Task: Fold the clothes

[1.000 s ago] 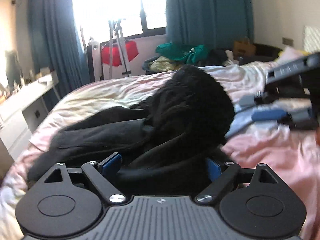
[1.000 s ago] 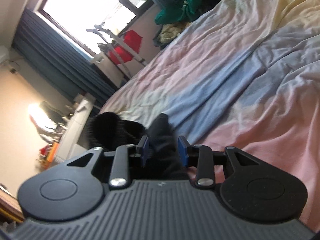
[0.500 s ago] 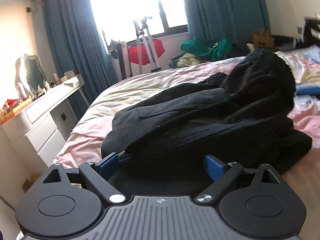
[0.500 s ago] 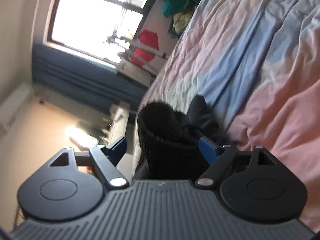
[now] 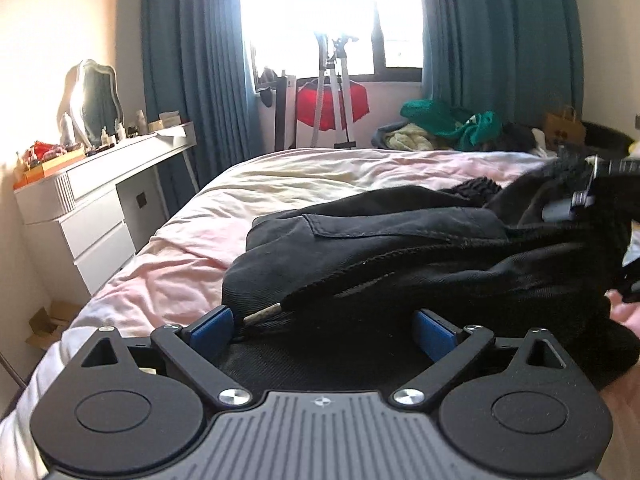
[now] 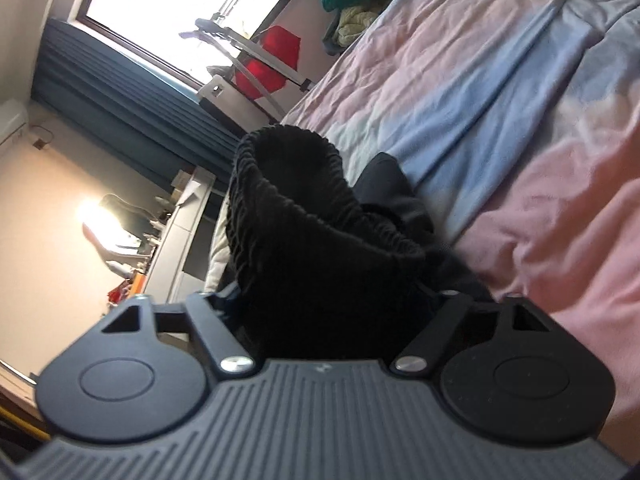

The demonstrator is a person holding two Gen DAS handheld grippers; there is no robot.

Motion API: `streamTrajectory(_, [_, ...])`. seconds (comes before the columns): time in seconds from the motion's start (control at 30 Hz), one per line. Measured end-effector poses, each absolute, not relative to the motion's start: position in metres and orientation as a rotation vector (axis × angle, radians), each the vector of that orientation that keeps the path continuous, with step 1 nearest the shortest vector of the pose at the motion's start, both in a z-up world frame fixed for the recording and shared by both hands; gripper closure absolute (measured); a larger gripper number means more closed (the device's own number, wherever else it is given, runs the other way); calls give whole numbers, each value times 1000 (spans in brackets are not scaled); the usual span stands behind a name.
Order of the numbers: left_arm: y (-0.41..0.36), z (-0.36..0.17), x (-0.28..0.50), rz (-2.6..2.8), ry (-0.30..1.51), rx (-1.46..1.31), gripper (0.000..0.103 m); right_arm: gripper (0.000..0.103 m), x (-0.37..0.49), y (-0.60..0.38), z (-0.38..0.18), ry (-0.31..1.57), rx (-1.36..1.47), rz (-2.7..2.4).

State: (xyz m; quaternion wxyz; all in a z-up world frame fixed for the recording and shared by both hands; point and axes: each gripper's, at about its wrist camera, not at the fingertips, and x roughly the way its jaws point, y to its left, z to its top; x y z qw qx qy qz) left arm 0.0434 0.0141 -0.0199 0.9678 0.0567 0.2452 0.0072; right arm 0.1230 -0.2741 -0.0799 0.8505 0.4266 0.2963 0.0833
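Since a second ago you've opened your right gripper [image 6: 340,300], which had pinched black cloth; its fingers now stand spread around the ribbed waistband [image 6: 280,168]. One pair of black trousers [image 5: 400,248] lies on the bed [image 5: 280,176], long axis running from 9 to 3 o'clock in the left view, waistband end toward 3. Your left gripper [image 5: 324,328] stands wide open, cloth lying between its two blue fingers [image 5: 210,330]. Two teal curtains [image 5: 192,60] flank one window; a white dresser [image 5: 92,208] stands at 9 o'clock.
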Motion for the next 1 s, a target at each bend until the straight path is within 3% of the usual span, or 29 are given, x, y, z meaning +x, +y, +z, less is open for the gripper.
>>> streamTrajectory(0.13, [16,-19,42,22,462,83,4,53,117,-276,-74,594,889,176])
streamTrajectory(0.23, [20,-14,35,23,407,39,5,57,109,-279,-65,543,872,172])
streamTrajectory(0.33, [25,-2,22,14,335,-16,5,58,98,-284,-49,462,844,164])
streamTrajectory(0.47, [26,-3,23,44,381,-21,5,57,84,-291,-32,369,809,143])
streamTrajectory(0.67, [38,-18,42,115,504,-73,4,55,105,-315,-88,630,899,-16])
streamTrajectory(1.0, [50,-16,33,144,520,-135,3,51,98,-314,-89,633,888,-2])
